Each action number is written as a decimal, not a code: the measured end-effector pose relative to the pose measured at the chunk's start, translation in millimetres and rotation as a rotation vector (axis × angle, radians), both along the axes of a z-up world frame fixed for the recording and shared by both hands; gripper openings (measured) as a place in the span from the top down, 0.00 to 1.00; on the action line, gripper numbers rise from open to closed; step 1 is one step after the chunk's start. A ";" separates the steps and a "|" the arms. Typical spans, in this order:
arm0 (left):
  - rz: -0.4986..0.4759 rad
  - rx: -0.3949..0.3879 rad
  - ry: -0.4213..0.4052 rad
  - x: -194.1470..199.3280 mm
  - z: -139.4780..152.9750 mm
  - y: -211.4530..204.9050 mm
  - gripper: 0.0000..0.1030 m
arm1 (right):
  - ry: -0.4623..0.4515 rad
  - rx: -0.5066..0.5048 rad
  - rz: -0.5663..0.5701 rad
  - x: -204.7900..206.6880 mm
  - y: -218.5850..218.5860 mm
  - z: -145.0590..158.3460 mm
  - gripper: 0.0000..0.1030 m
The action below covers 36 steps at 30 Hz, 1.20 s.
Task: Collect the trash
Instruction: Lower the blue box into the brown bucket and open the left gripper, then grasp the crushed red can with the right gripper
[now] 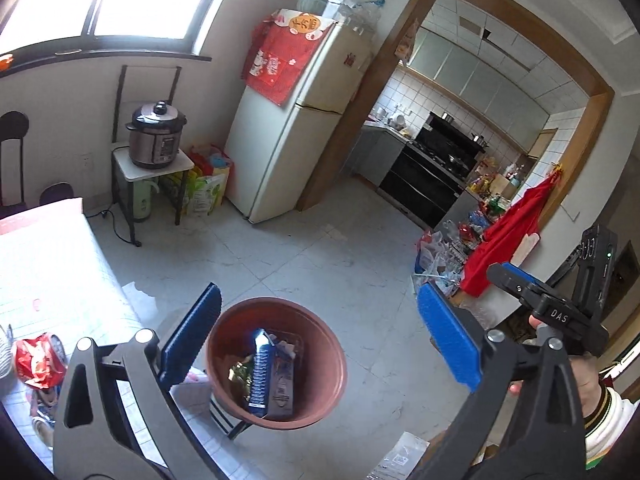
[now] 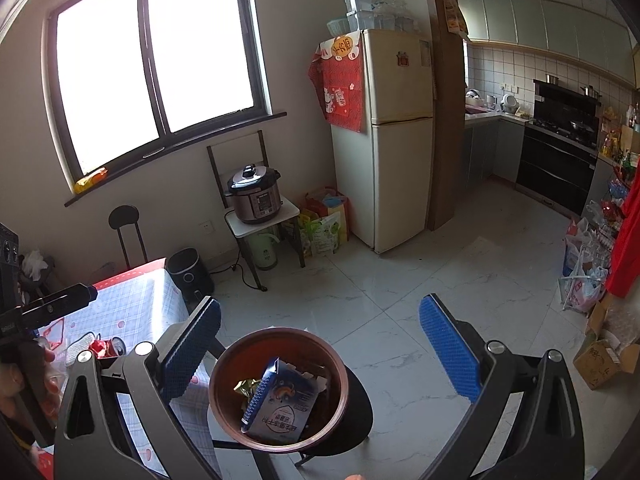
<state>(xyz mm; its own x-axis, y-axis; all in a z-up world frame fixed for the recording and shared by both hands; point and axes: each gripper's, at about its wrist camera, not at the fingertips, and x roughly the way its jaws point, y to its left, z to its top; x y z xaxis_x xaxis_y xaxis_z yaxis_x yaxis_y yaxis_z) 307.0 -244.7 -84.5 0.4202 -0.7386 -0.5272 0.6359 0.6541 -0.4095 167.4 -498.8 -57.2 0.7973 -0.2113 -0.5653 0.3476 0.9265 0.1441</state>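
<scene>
Both the left gripper [image 1: 320,336] and right gripper [image 2: 320,340] hang with jaws spread wide, holding nothing, above the brown bin [image 2: 224,392]. A blue carton [image 2: 280,408] lies inside it, beside gold wrappers [image 2: 246,386]. A red wrapper [image 1: 36,360] rests near the table's [image 1: 60,272] edge.

Daylight floods through a large dark-framed window [image 2: 156,68] in a pale wall. A cream fridge [image 2: 384,140] stands on the white tiled floor [image 2: 400,280] beside a wood-framed doorway [image 1: 520,20] to the kitchen. A pressure cooker [image 2: 254,194] sits on a small stand, over what looks like a kettle.
</scene>
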 end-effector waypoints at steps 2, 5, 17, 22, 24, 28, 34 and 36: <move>0.047 0.003 -0.007 -3.3 5.1 25.3 0.06 | 0.000 0.007 0.015 4.5 9.2 -0.4 0.05; 0.131 0.020 -0.027 -9.1 12.8 68.6 0.06 | 0.003 0.012 0.038 12.5 30.1 -0.7 0.05; 0.554 0.124 -0.049 -47.1 19.4 278.5 0.06 | 0.006 -0.003 0.167 44.6 133.3 1.2 0.05; 0.712 0.149 -0.001 -68.6 -2.0 361.2 0.06 | 0.057 0.006 0.254 66.5 185.6 -14.1 0.05; 0.767 0.161 0.030 -77.1 -14.0 391.0 0.06 | 0.086 0.000 0.293 75.4 209.4 -22.0 0.05; 0.856 0.165 0.088 -90.1 -37.0 438.9 0.06 | 0.132 -0.003 0.382 95.5 256.2 -37.5 0.05; 0.923 0.183 0.120 -96.9 -63.5 493.8 0.06 | 0.181 -0.059 0.521 130.1 336.2 -67.5 0.05; 0.940 0.182 0.131 -95.1 -71.9 510.4 0.06 | 0.206 -0.089 0.572 144.9 364.3 -82.2 0.05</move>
